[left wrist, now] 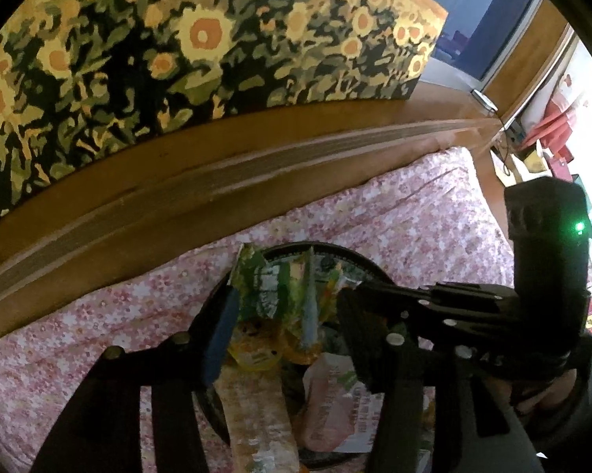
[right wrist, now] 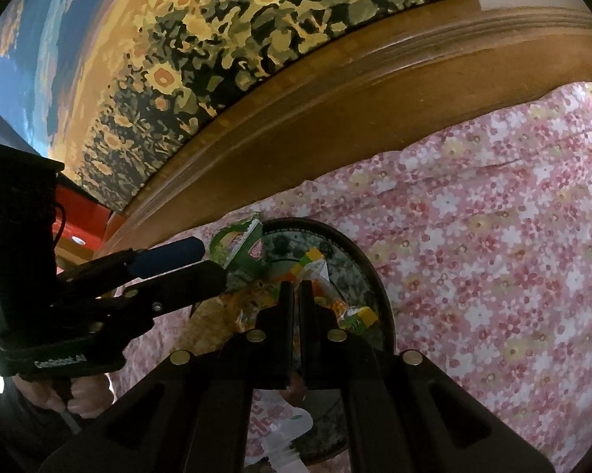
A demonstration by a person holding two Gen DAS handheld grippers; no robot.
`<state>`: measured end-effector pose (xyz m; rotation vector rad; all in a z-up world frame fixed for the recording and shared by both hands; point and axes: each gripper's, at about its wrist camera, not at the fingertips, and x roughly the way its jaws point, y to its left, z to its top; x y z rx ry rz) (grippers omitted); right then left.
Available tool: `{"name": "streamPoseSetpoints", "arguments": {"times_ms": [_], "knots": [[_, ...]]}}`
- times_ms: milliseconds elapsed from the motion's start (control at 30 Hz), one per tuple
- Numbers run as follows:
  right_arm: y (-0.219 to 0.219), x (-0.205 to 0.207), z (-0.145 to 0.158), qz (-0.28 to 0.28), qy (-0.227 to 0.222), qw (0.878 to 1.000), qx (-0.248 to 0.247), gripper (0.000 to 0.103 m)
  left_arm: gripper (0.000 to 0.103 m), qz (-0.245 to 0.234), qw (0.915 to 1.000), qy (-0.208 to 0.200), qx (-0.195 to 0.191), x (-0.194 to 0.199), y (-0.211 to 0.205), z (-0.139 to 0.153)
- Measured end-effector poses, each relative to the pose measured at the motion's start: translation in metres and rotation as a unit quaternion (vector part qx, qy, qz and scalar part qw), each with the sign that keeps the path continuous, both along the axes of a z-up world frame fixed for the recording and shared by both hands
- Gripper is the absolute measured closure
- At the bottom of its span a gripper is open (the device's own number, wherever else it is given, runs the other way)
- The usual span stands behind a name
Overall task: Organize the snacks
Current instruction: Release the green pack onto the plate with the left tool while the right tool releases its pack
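Note:
A dark round tray lies on the pink floral bed sheet and holds several snack packets: green ones, a yellow one, a long beige one and a pink pouch. My left gripper is open just above the tray, its blue-padded finger to the left of the packets. My right gripper hovers over the same tray, its jaws almost together with nothing between them. The green packet and the pink pouch show there too.
A wooden headboard runs behind the bed, with a sunflower painting above it. The floral sheet spreads wide to the right of the tray. A red box sits beyond the bed's left end.

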<state>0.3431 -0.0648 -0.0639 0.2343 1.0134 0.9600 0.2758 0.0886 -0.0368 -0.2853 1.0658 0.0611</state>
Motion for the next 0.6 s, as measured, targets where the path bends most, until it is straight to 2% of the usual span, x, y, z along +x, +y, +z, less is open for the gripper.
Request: {"name": "streamPoseSetpoints", "arguments": {"times_ms": [233, 600], "knots": [[-0.003, -0.007, 0.005, 0.002, -0.01, 1.0, 0.004, 0.098, 0.04, 0.004, 0.9999, -0.007, 0.01, -0.003, -0.001, 0.009], [-0.005, -0.013, 0.015, 0.0, -0.019, 1.0, 0.003, 0.098, 0.04, 0.015, 0.9997, -0.01, 0.017, -0.008, 0.003, 0.017]]}}
